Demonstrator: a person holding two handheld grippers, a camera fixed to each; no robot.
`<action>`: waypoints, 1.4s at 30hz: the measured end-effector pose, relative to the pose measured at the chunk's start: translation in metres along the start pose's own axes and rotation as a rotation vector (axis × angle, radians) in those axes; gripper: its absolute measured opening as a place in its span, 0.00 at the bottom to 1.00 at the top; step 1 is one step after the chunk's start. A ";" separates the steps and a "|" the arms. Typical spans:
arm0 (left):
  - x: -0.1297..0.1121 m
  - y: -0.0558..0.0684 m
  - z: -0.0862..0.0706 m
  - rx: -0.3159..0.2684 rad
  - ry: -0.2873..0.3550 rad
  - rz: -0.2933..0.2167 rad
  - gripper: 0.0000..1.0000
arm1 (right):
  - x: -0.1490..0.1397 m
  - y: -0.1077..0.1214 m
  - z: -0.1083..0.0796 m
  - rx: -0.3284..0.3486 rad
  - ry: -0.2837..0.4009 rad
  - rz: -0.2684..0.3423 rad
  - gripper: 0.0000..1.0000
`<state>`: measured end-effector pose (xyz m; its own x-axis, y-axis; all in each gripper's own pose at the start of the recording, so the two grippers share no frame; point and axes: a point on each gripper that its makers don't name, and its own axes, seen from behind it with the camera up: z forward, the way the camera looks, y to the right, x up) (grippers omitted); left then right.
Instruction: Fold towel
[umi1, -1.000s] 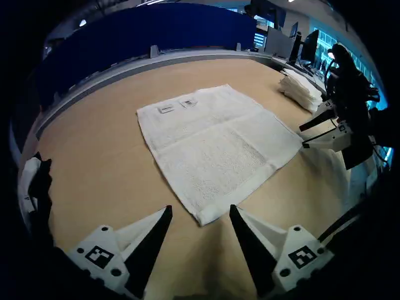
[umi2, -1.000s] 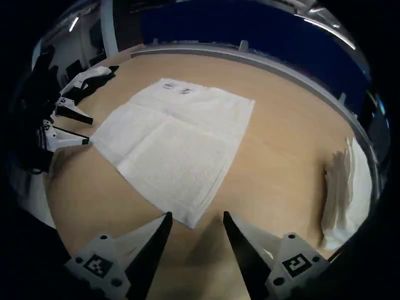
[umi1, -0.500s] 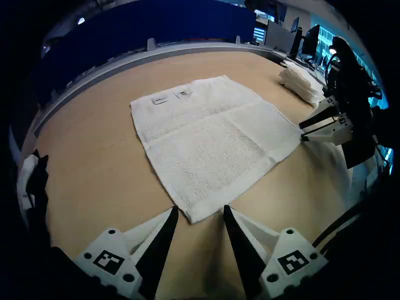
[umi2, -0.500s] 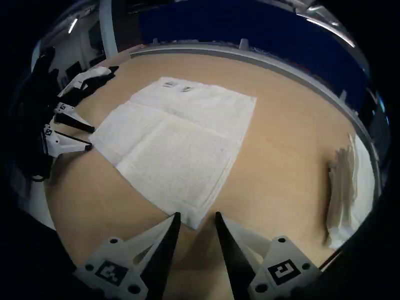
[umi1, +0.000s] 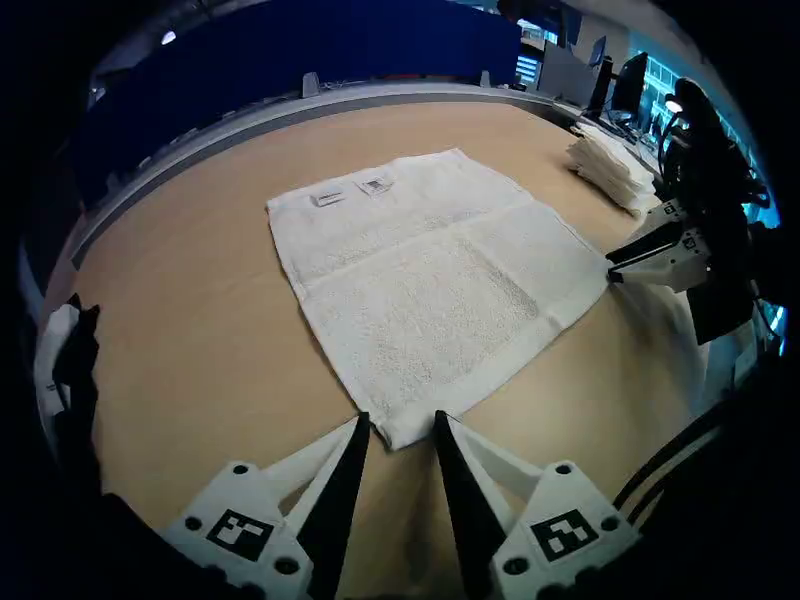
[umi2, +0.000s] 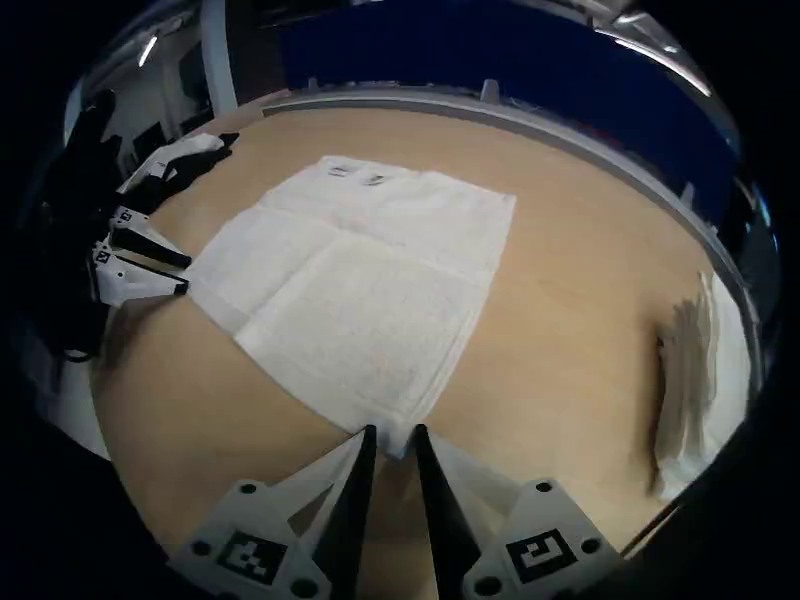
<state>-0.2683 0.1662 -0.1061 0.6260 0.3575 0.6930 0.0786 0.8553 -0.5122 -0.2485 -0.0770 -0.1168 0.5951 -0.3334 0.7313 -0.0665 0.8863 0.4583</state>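
Note:
A white towel (umi1: 430, 270) (umi2: 370, 270) lies flat on the wooden table (umi1: 200, 300), with two small labels near its far edge. In the left gripper view, my left gripper (umi1: 398, 420) has its fingers narrowed around the towel's near corner, a small gap still left. In the right gripper view, my right gripper (umi2: 393, 430) brackets another near corner, fingers close together but apart. Each gripper also appears at the other's side: the right gripper (umi1: 609, 270) at the towel's right corner, the left gripper (umi2: 187, 276) at its left corner.
A stack of folded white towels (umi1: 610, 170) (umi2: 690, 400) sits near the table's edge. A black-and-white cloth item (umi1: 65, 370) (umi2: 180, 155) lies at the table's other side. A blue partition (umi1: 300, 50) runs behind the table. Monitors (umi1: 620, 85) stand beyond.
Both grippers have moved forward onto the towel's near corners, and their fingers have narrowed steadily around them. The towel itself has stayed flat.

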 end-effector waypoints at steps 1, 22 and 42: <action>0.000 0.000 0.000 0.000 -0.001 0.000 0.45 | 0.000 0.000 0.000 0.000 0.000 0.001 0.28; 0.011 0.004 -0.002 -0.010 0.023 -0.013 0.11 | 0.014 -0.002 -0.003 0.012 0.027 0.015 0.16; 0.034 0.004 -0.047 -0.002 0.040 -0.021 0.11 | 0.055 -0.009 -0.052 0.040 0.094 0.027 0.16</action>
<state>-0.2097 0.1641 -0.1084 0.6545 0.3239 0.6832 0.0940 0.8617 -0.4986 -0.1734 -0.0867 -0.1073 0.6653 -0.2763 0.6935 -0.1144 0.8803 0.4605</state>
